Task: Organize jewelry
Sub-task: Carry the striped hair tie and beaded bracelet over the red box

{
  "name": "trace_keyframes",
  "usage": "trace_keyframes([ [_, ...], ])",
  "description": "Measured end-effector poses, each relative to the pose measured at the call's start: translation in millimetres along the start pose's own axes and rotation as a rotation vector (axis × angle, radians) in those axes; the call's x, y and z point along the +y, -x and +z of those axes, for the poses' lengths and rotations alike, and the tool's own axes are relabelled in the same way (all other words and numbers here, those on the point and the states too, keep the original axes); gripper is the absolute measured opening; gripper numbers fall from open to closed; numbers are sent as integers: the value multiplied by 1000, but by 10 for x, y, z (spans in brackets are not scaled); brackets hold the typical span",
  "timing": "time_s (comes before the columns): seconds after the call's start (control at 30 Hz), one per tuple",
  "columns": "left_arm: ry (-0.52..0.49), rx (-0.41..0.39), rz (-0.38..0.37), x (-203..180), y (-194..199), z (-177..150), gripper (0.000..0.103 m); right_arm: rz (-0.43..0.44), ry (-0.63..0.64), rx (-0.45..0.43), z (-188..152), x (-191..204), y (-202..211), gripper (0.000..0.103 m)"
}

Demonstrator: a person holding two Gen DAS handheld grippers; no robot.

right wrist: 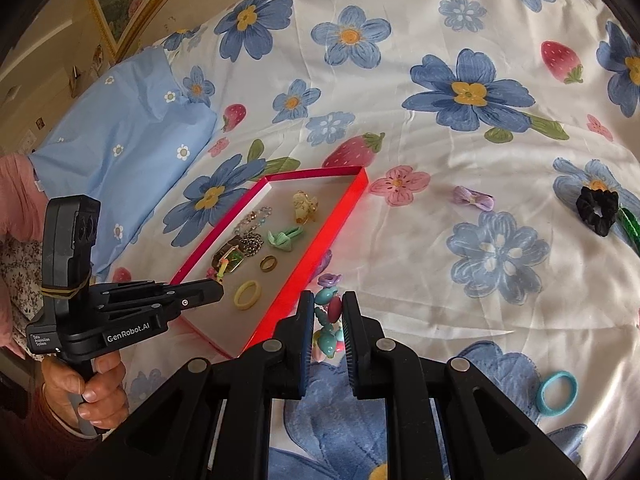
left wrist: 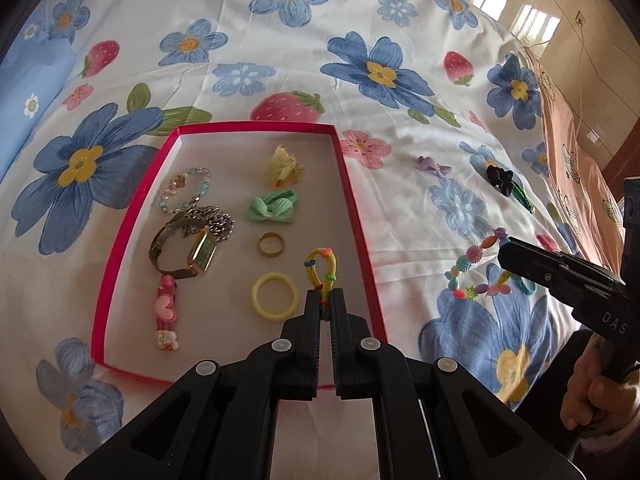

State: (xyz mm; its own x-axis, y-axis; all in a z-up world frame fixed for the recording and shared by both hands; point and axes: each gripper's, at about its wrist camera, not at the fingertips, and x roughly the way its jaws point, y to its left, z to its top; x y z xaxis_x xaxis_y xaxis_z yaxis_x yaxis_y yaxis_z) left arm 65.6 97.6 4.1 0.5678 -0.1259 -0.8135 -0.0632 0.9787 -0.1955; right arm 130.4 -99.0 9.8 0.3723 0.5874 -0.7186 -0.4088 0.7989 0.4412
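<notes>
Meanwhile, over a flower-print bedspread [left wrist: 400, 8], my left gripper [left wrist: 326, 294] pinches the tail of a yellow beaded loop [left wrist: 321, 268], jaws nearly closed on it, holding it above the near right part of a red tray [left wrist: 356, 216]. Already lying inside the tray: a yellow hair ring [left wrist: 275, 297], a gold ring [left wrist: 271, 244], a green bow tie [left wrist: 273, 208], a yellow hair clip [left wrist: 283, 166], a crystal bracelet [left wrist: 185, 190], a gold watch [left wrist: 188, 250] beside a silver chain [left wrist: 214, 218], and a pink heart clip [left wrist: 167, 312]. My right gripper [right wrist: 328, 312] stands just outside the tray's right wall, jaws narrowly parted around a colourful bead bracelet [right wrist: 327, 322] on the bedspread; I cannot tell whether the pads touch it. Farther right on the cover lie a purple bow [right wrist: 474, 198], a black scrunchie [right wrist: 598, 210] next to a green clip [right wrist: 632, 226], and a blue hair ring [right wrist: 557, 393].
</notes>
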Motion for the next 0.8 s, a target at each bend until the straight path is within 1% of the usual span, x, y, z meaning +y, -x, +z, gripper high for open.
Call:
trace_keyframes([
  [0.33, 62, 3, 44, 344, 113, -117, 4, 38, 45, 25, 27, 251, -156, 14],
  [0.8, 110, 2, 79, 616, 217, -183, 4, 112, 124, 43, 125, 697, -380, 14],
])
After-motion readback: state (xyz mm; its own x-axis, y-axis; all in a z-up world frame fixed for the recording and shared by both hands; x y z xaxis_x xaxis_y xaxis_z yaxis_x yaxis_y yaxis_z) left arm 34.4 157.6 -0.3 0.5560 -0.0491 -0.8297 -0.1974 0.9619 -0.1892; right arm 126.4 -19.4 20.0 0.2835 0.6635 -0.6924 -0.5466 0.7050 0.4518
